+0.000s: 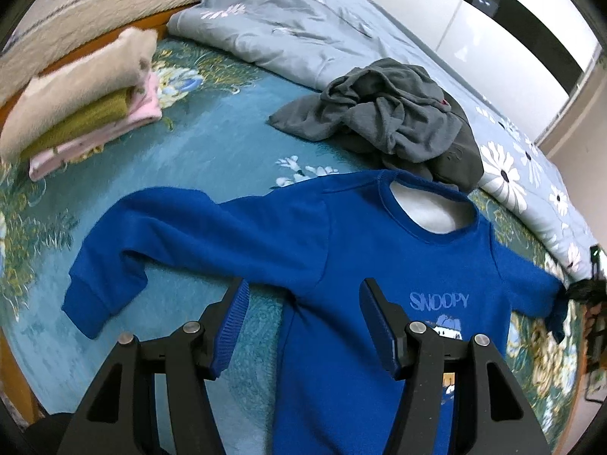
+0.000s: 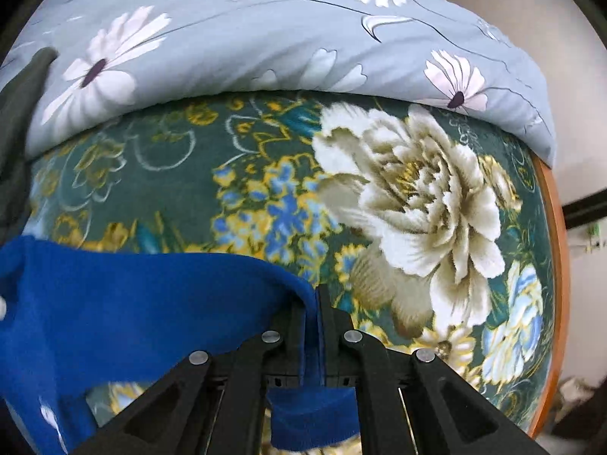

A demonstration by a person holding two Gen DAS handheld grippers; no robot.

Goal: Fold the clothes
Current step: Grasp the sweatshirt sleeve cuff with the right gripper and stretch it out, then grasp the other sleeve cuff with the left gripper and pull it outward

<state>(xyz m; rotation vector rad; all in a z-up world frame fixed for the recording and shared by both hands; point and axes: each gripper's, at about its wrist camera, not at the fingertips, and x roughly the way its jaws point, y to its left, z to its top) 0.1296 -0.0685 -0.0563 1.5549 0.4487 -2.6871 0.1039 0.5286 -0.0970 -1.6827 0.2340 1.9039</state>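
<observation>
— Two tools are at work, so how does each one stand?

— Left tool [image 1: 303, 299] hovers with its jaws spread wide and nothing between them, above the blue sweatshirt [image 1: 341, 250], roughly over the armpit where the near sleeve meets the body. Right tool [image 2: 316, 303] has its jaws pressed together on the cuff of the other sleeve [image 2: 151, 295], with blue fabric hanging out below the fingers.

— Where does the garment lie?

— Face up on the bed's green floral blanket [image 1: 189, 151], sleeves spread to either side, SNOOPY print showing. A crumpled grey garment [image 1: 387, 113] sits just beyond the collar, touching or nearly touching it. A folded stack [image 1: 83, 110] rests well apart on the far left, and a grey-blue flowered quilt [image 2: 265, 38] runs along the far edge.

— What could go wrong from here?

— Likely the pinch is thin: the right tool holds only the cuff edge, so a quick pull across could slip it free. Dragging the sleeve might also shift the whole sweatshirt, since the left tool pins nothing. The collar could snag the grey heap as well.
</observation>
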